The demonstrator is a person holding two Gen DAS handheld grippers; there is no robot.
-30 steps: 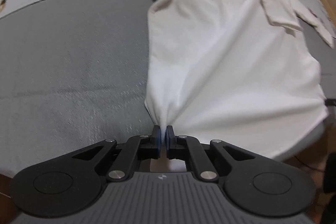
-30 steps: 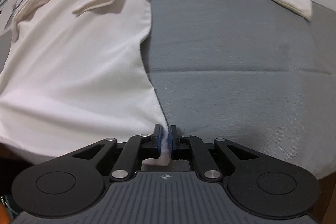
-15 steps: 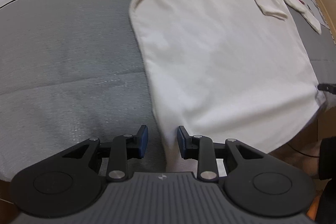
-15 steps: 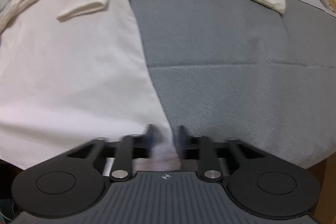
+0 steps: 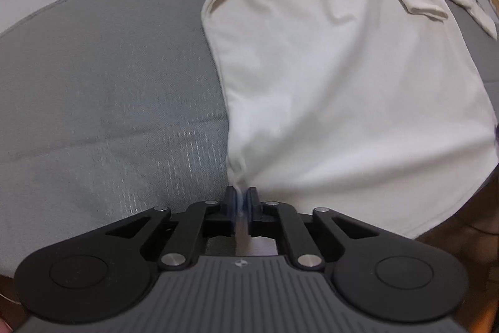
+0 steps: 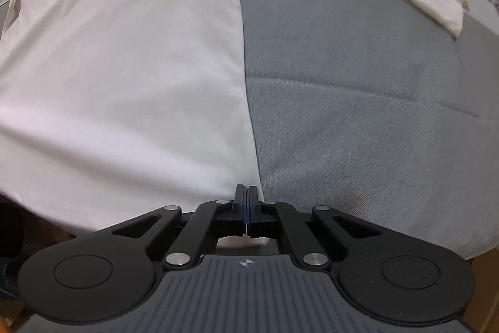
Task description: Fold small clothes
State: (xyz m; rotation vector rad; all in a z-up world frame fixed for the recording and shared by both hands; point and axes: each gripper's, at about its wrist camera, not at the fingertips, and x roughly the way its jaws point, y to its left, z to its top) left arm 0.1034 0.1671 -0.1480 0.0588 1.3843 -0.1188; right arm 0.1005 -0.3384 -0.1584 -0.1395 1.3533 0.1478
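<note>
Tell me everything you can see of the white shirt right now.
The white long-sleeved cotton-looking shirt lies spread on the grey woven bed cover, hem toward the cameras and hanging over the bed's edge. One sleeve is folded across the chest; the other lies out on the cover. The fabric is soft and lightly creased, bunching where the left tongs pinch its hem corner. The right tongs are shut at the opposite hem corner; whether they grip cloth is unclear.
</note>
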